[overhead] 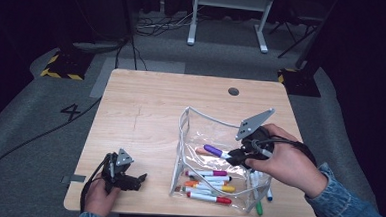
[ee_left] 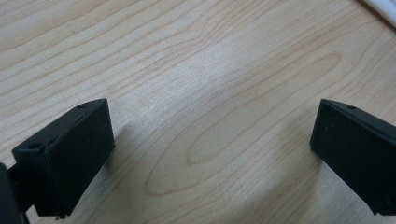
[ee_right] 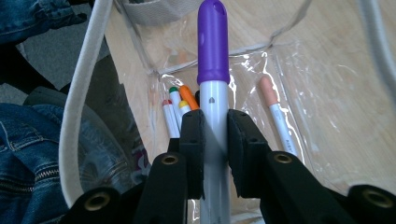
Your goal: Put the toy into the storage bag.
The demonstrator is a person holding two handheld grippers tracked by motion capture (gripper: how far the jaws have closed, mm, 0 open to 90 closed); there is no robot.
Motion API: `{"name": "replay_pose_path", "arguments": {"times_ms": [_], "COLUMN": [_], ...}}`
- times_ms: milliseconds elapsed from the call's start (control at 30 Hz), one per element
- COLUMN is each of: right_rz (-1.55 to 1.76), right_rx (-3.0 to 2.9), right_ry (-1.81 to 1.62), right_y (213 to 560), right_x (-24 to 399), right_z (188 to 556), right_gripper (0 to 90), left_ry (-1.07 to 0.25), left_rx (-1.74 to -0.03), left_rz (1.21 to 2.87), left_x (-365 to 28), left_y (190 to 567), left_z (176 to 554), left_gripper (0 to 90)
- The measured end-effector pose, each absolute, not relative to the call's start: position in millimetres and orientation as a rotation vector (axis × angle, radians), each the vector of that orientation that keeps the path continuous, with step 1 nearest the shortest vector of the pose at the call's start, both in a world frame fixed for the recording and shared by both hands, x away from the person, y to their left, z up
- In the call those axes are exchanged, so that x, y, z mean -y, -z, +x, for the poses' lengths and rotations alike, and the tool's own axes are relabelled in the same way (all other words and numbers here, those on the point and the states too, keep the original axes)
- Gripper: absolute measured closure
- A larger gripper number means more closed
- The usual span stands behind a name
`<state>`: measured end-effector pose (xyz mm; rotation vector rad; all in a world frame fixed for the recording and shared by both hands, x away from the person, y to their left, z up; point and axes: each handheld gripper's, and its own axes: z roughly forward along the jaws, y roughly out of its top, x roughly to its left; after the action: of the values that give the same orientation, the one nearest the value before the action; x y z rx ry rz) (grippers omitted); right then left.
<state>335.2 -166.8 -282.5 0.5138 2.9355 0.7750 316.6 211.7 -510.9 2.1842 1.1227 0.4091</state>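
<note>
Clamping a purple-capped marker (ee_right: 213, 93) by its white barrel, the right tool (ee_right: 215, 135) holds it over the open mouth of the clear pouch (overhead: 192, 138), where other markers (overhead: 209, 185) lie. The left tool (ee_left: 210, 140) rests wide open and empty on the tabletop (overhead: 146, 101), well apart from the pouch.

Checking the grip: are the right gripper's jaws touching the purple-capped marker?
Touching: the right gripper view shows the right gripper pressing both sides of the purple-capped marker.

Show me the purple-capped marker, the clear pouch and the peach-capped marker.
purple-capped marker (ee_right: 213, 42): right gripper view, on its purple cap.
clear pouch (overhead: 180, 138): high view, on its white left rim.
peach-capped marker (ee_right: 268, 91): right gripper view, on its cap.
</note>
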Motion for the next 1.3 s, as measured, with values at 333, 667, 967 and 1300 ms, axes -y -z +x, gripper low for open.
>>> {"name": "replay_pose_path", "arguments": {"times_ms": [333, 667, 967, 1300], "right_rz": [0.434, 0.409, 0.397, 0.367], "right_rx": [-3.033, -3.096, -3.152, -3.199], "right_ry": [-0.675, -0.556, -0.459, -0.371], "right_y": [305.3, 328.6, 352.6, 375.7], "right_x": [138.1, 120.0, 107.6, 100.7], "right_z": [339.1, 344.2, 347.6, 349.2], "right_gripper": [76.9, 76.9, 76.9, 76.8], "left_ry": [-0.409, -0.41, -0.409, -0.409], "left_rx": [-1.123, -1.121, -1.121, -1.122], "left_rz": [2.185, 2.188, 2.188, 2.187], "left_x": [-211.7, -211.9, -211.9, -211.8], "left_y": [510.8, 510.7, 510.7, 510.8], "left_z": [316.6, 316.7, 316.7, 316.6], "left_gripper": [0.0, 0.0, 0.0, 0.0]}}
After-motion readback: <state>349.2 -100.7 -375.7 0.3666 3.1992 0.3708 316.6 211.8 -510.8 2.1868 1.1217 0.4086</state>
